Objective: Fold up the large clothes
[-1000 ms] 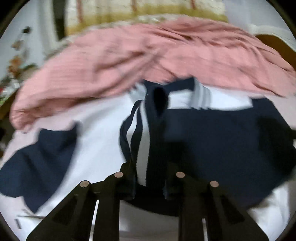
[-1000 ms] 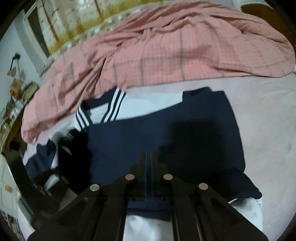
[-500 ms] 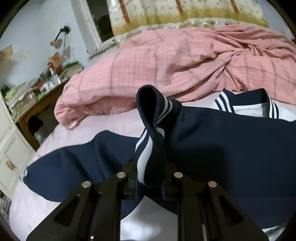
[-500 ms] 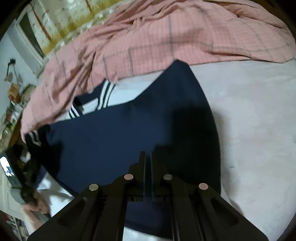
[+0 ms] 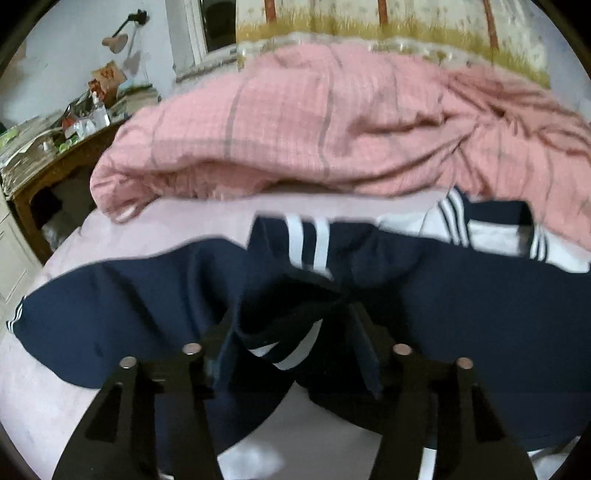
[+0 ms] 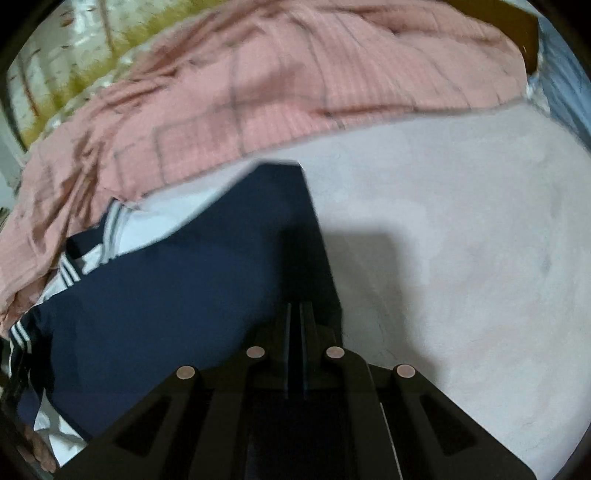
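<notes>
The navy garment with white stripes [image 5: 461,306] lies spread across the pale pink bedsheet [image 5: 66,406], its dark body stretching from the left side of the bed to the right, with a white, navy-striped collar part at its far edge just beside the pink checked quilt [image 5: 314,125]. A striped cuff of the garment [image 5: 306,240] lies on the navy cloth just ahead of the left gripper [image 5: 291,325], and a bunched fold of navy fabric with a white stripe sits loosely between that gripper's two fingers. The jaws of the left gripper are opening, the fingers standing apart on either side of the fold without pressing on it. In the right wrist view the same garment [image 6: 177,302] fills the lower left, its straight edge running from the far corner near the quilt [image 6: 258,85] down to the right gripper [image 6: 295,321]. The right gripper is closed, its fingers pinched together with only a thin slit between them, right at that edge; whether cloth is caught in the slit cannot be told. To the right of it the bare bedsheet [image 6: 461,240] carries the gripper's shadow. At the left of the bed stands a cluttered wooden desk [image 5: 55,147], and a patterned curtain [image 5: 388,22] hangs behind the quilt.
</notes>
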`<state>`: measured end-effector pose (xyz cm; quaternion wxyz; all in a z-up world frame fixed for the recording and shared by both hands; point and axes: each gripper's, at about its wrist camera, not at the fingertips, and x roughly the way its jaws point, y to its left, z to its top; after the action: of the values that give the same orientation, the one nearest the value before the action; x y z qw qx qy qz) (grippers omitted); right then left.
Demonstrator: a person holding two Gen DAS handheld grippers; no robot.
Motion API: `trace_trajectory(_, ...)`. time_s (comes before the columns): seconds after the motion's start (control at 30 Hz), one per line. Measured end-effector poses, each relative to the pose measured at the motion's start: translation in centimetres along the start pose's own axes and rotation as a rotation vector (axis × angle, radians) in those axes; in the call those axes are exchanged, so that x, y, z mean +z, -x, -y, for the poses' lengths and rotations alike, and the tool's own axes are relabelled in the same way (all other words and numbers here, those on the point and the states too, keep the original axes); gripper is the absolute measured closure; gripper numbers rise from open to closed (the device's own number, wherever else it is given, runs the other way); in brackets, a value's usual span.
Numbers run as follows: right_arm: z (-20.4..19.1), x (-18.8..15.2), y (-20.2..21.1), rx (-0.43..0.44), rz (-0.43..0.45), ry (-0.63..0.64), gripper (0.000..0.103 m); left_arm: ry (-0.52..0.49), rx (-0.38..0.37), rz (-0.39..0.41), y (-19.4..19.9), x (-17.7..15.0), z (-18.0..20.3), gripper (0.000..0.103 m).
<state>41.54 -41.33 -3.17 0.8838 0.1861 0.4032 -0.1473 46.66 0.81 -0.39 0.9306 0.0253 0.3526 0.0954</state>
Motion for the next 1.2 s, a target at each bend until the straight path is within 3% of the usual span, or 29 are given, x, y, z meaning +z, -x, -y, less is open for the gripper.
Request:
trace_trajectory(0.13, -2.8, 0.0, 3.5, 0.011, 0.092, 0.085, 0.094, -0.027, -0.023, 0.099, 3.6, 1.2, -1.8, 0.030)
trace_trajectory(0.2, -3.9, 0.2, 4.8, 0.036, 0.127, 0.103, 0.078, 0.035, -0.052, 0.132, 5.8, 1.9, -4.0, 0.023)
trace_trajectory(0.27, -5.2, 0.1, 6.6, 0.077, 0.187, 0.127, 0.034, 0.110, -0.092, 0.136, 7.7, 2.1, -5.9, 0.021)
trace_trajectory(0.33, -6.4, -0.4, 8.1, 0.078, 0.250, 0.180, 0.026, 0.053, -0.145, 0.128, 9.1, 2.3, -6.8, 0.017)
trace_trajectory(0.43, -8.1, -0.6, 9.3, -0.007, 0.283, 0.226, 0.014, -0.025, -0.108, 0.185, 11.3, 2.2, -9.3, 0.006)
trace_trajectory(0.57, -9.2, -0.8, 11.1, 0.012, 0.320, 0.220, 0.011, 0.000, -0.002, 0.244, 11.9, 1.6, -16.3, 0.000)
trace_trajectory(0.67, -10.0, -1.2, 11.7, 0.053, 0.330, 0.217, 0.005, 0.166, -0.019, 0.188, 9.1, 1.3, -22.8, 0.000)
trace_trajectory(0.7, -10.4, -1.3, 11.6, 0.052, 0.334, 0.221, 0.003, 0.230, 0.012, 0.141, 7.4, 1.3, -24.9, 0.000)
trace_trajectory(0.8, -11.6, -1.8, 11.1, 0.012, 0.340, 0.259, 0.003, 0.343, 0.236, 0.105, 3.8, -0.4, -28.9, 0.002)
trace_trajectory(0.83, -11.9, -2.0, 10.8, -0.001, 0.337, 0.275, 0.003, 0.368, 0.250, 0.057, 2.3, -1.1, -30.1, 0.004)
trace_trajectory(0.9, -12.5, -2.2, 10.2, -0.024, 0.327, 0.299, 0.003, 0.430, 0.197, -0.001, 0.0, -2.3, -32.2, 0.004)
trace_trajectory(1.03, -12.9, -2.6, 9.5, -0.047, 0.324, 0.315, 0.003, 0.531, 0.195, -0.087, -2.6, -4.5, -34.8, 0.005)
trace_trajectory(1.2, -13.3, -3.0, 7.8, -0.078, 0.286, 0.322, 0.003, 0.625, 0.199, -0.102, -2.2, -6.3, -37.1, 0.005)
